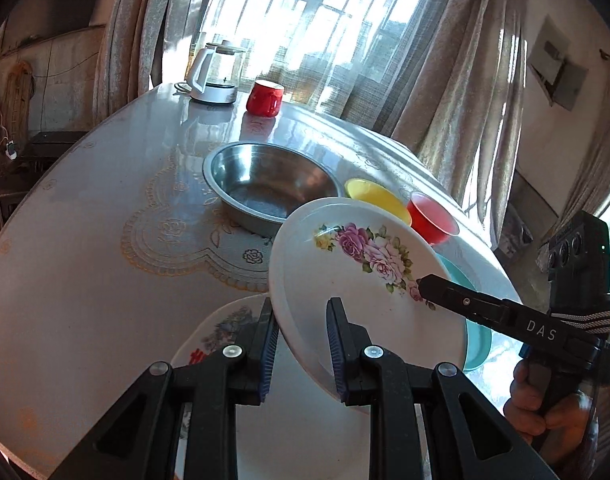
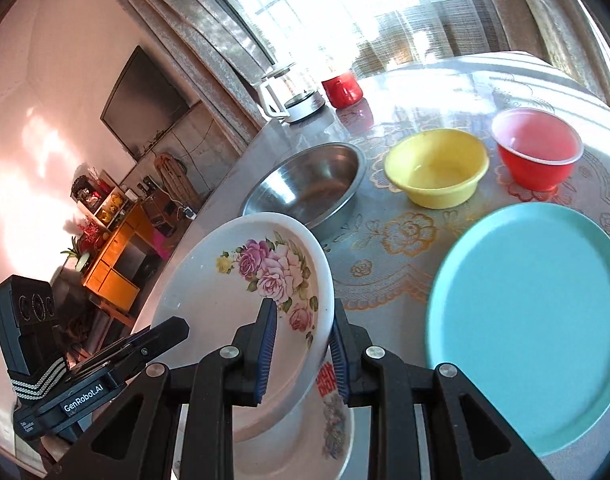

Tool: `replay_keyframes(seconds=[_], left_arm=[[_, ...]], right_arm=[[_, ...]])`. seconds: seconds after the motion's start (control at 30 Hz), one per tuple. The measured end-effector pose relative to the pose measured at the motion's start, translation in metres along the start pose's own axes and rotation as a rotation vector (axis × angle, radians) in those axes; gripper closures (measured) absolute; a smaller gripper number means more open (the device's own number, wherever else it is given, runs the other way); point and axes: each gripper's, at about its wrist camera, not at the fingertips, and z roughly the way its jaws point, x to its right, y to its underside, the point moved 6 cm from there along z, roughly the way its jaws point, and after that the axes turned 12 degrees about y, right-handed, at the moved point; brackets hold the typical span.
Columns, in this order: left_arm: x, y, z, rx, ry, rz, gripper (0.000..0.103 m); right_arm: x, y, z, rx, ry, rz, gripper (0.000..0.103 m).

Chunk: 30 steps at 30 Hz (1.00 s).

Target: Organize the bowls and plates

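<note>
Shows a white floral plate (image 1: 345, 280) held tilted and clear of the desk (image 1: 85, 280), caught at two spots on its rim. Has the left gripper (image 1: 301, 304) at 6 o'clock in its own view, fingers (image 1: 265, 340) drawn close and pinching the near rim. Has the right gripper (image 2: 303, 306) at 6 o'clock in the other view, fingers likewise pinching the opposite rim, just beside the printed roses. Places a second plate with red lettering (image 2: 333, 420) flat on the desk directly beneath, a teal plate (image 2: 537, 320) at 3 o'clock of the right view, and a steel bowl (image 2: 305, 184) just past the tilted plate at 12 o'clock. Sets a yellow bowl (image 2: 437, 168) and a red bowl (image 2: 537, 152) farther off toward 1 and 2 o'clock. Likely hazards: sliding out of two thin grips on a glossy, sloping rim; dropping onto the lettered plate below and chipping both; twisting free through uneven pull or roll between the two hands. Also worth fearing: clipping the steel bowl's lip with the raised far edge during any swing toward 12 o'clock, and landing off-centre on the teal plate, then skating across the slick desk cover. Cannot tell how much rim sits behind the pads, so judges the hold as narrow rather than secure.
</note>
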Motion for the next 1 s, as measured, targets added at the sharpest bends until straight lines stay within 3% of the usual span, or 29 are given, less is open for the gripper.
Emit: replay_keyframes(seconds=[0.47, 1.0], left_arm=[[0.083, 0.022, 0.074, -0.147, 0.072, 0.079, 0.080], [0.114, 0.023, 0.132, -0.240, 0.043, 0.113, 0.080]], right_arm=[[0.114, 0.022, -0.043, 0.076, 0.104, 0.216, 0.076], [0.173, 0.025, -0.037, 0.087, 0.191, 0.306, 0.076]])
